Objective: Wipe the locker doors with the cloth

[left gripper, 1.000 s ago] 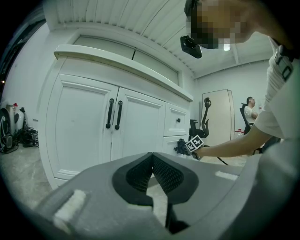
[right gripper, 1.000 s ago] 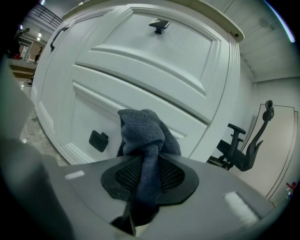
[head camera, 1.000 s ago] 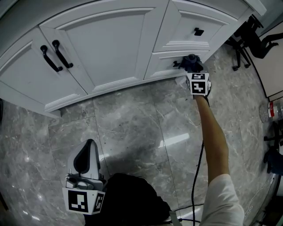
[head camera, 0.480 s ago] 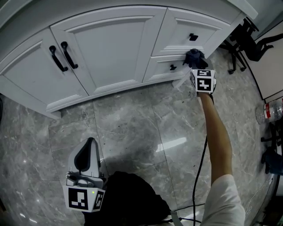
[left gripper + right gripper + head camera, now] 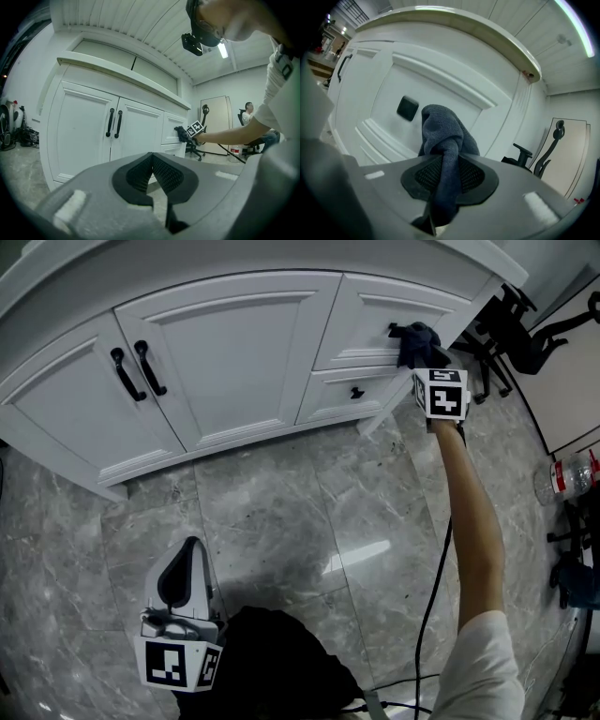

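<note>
A dark blue-grey cloth (image 5: 418, 341) (image 5: 445, 140) is pinched in my right gripper (image 5: 422, 357) (image 5: 446, 176), which is shut on it. The cloth presses on the upper drawer front (image 5: 394, 306) (image 5: 436, 93) of the white cabinet, just right of its black knob (image 5: 395, 330) (image 5: 407, 108). The lower drawer (image 5: 352, 390) with its knob sits below. Two white doors (image 5: 216, 352) with black bar handles (image 5: 141, 367) (image 5: 114, 123) are to the left. My left gripper (image 5: 183, 582) (image 5: 152, 176) hangs low over the floor, shut, with nothing in it.
Grey marble floor tiles (image 5: 281, 512) spread in front of the cabinet. Black office chairs (image 5: 525, 329) stand at the right, and a plastic bottle (image 5: 562, 474) lies on the floor near the right edge. A black cable (image 5: 427, 615) trails under the right arm.
My right gripper has carried the cloth up from the lower drawer to the upper drawer front. The left gripper has stayed where it was.
</note>
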{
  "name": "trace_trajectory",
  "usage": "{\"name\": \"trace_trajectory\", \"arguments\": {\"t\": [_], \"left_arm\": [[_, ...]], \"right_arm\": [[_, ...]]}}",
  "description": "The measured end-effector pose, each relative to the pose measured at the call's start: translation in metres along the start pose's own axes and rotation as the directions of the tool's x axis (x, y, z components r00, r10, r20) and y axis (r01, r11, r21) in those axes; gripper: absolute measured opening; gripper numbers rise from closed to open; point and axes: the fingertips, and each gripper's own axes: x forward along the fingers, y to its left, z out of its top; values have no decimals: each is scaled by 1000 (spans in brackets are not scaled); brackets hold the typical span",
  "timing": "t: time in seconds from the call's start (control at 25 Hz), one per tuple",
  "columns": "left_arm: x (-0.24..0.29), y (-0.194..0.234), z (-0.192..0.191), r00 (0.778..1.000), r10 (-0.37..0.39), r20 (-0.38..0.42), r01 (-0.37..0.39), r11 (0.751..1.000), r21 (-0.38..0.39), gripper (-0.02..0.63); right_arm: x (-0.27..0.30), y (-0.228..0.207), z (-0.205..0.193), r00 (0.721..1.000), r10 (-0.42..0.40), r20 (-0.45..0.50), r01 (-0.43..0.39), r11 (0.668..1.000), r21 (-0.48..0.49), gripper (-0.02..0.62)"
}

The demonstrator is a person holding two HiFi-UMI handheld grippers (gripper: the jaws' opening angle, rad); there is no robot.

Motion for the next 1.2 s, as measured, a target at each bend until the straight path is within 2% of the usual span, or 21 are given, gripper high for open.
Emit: {"name": "trace_trajectory", "arguments": {"t": [0.2, 0.4, 0.56, 0.68, 0.76, 0.88, 1.04, 1.2], "left_arm": [[-2, -2, 5, 1000, -8, 11, 8, 1000, -1, 2], [-4, -1, 7, 1000, -7, 17, 7, 1000, -2, 2], [-6, -2, 8, 1000, -6, 22, 6, 1000, -2, 2], [-7, -2, 8, 1000, -4, 22, 5, 1000, -3, 2], [-8, -1, 8, 1000, -1, 23, 1, 1000, -4, 2], [-9, 2, 8, 1000, 0, 20, 0, 1000, -5, 2], [-8, 4, 4, 1000, 2, 12, -2, 1000, -4, 2], [-9, 6, 3, 1000, 6, 6, -6, 1000, -1, 2]], "right_arm": [[-9, -18, 34, 999, -25, 24, 25, 1000, 6, 84], [-25, -22, 72, 993, -35, 109, 27, 996, 81, 84], [-37, 5, 99, 986, -16, 163, 14, 1000, 13, 81], [-48, 18, 109, 977, -35, 212, 53, 995, -82, 83], [-61, 14, 106, 964, -81, 254, 100, 993, -63, 83], [-79, 14, 83, 953, -117, 281, 108, 993, 48, 83], [-83, 44, 47, 960, -89, 264, 73, 995, 68, 83], [-83, 74, 28, 967, -40, 253, 20, 997, 79, 83]]}}
